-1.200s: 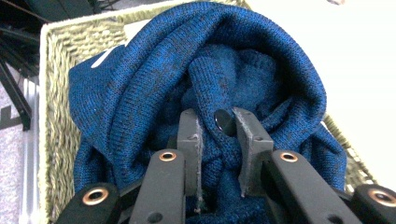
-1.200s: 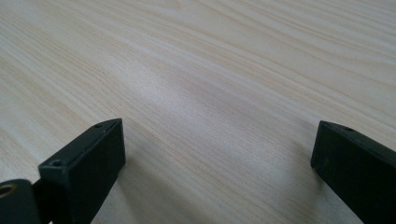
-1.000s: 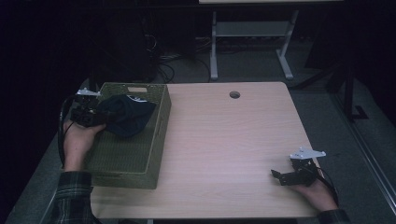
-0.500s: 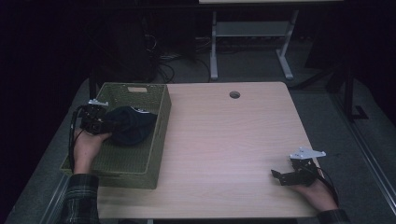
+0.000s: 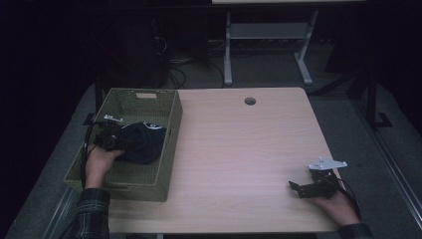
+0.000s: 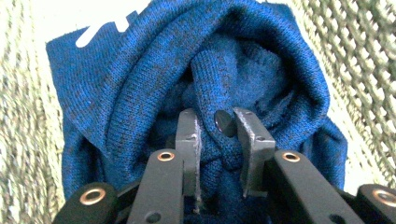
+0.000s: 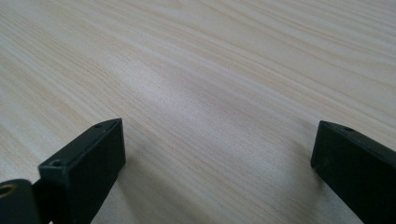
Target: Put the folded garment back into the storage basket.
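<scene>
Left gripper [image 5: 112, 140] sits inside the green woven basket [image 5: 141, 96] at the table's left side, its jaws closed down on a fold of the blue knitted garment [image 5: 144, 142]. From the left gripper view, that gripper [image 6: 218, 135] has its two metal fingertips [image 6: 188, 135] pinching a ridge of the knitted garment [image 6: 140, 74] between them, a narrow gap packed with cloth (a small dark round button [image 6: 225, 123] shows just at the inner edge of the right-hand tip). The garment is bunched in a loose swirl directly ahead of the jaws and spreads past them on both sides, with the basket's weave [image 6: 364, 56] visible beyond it to either side. In the high view the garment lies in the middle of the basket, just beside the person's left hand [image 5: 99, 162].

Right gripper [image 5: 311, 187] rests on the wooden table [image 5: 239, 149] near its front right corner, well apart from the basket, held by the right hand [image 5: 338, 204]. Its jaws stand wide, with bare wood [image 7: 210, 93] between them.
</scene>
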`<state>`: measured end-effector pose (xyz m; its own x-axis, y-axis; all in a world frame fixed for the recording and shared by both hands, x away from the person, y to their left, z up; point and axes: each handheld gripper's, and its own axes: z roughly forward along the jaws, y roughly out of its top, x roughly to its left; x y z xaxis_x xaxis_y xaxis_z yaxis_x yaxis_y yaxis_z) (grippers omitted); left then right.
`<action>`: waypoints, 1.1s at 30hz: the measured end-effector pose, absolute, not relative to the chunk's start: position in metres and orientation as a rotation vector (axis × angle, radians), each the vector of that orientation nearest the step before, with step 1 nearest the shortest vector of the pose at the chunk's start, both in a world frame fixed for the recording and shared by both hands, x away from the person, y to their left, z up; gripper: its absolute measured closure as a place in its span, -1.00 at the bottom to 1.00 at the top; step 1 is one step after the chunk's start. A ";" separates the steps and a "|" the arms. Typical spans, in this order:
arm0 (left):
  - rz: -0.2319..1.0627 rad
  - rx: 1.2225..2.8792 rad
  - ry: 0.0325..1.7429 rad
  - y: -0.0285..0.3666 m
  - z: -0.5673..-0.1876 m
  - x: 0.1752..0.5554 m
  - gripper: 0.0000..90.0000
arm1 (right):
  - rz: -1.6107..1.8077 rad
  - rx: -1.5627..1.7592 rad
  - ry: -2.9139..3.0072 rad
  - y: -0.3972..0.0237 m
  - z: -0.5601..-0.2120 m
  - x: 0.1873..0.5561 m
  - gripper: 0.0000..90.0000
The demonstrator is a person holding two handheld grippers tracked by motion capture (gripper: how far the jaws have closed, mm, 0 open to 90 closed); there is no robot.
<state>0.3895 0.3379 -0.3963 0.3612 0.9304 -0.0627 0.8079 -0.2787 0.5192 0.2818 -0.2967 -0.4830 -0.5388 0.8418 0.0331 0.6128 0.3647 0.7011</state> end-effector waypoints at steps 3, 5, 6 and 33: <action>0.328 2.175 1.520 0.338 -0.400 0.389 0.53 | 0.966 1.278 2.300 -0.297 -0.483 0.282 -0.94; 0.329 2.183 1.516 0.337 -0.399 0.389 0.39 | 0.966 1.278 2.300 -0.297 -0.483 0.282 -0.94; 0.325 2.186 1.515 0.337 -0.399 0.389 0.30 | 0.967 1.278 2.300 -0.297 -0.483 0.282 -0.94; 0.394 2.054 1.265 0.295 -0.334 0.378 -0.68 | 0.966 1.279 2.300 -0.297 -0.483 0.282 -0.94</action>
<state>0.3781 0.2945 -0.3337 0.4810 0.8718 -0.0928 0.6648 -0.2937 0.6868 0.2818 -0.2967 -0.4830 -0.5391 0.8416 0.0333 0.6130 0.3649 0.7008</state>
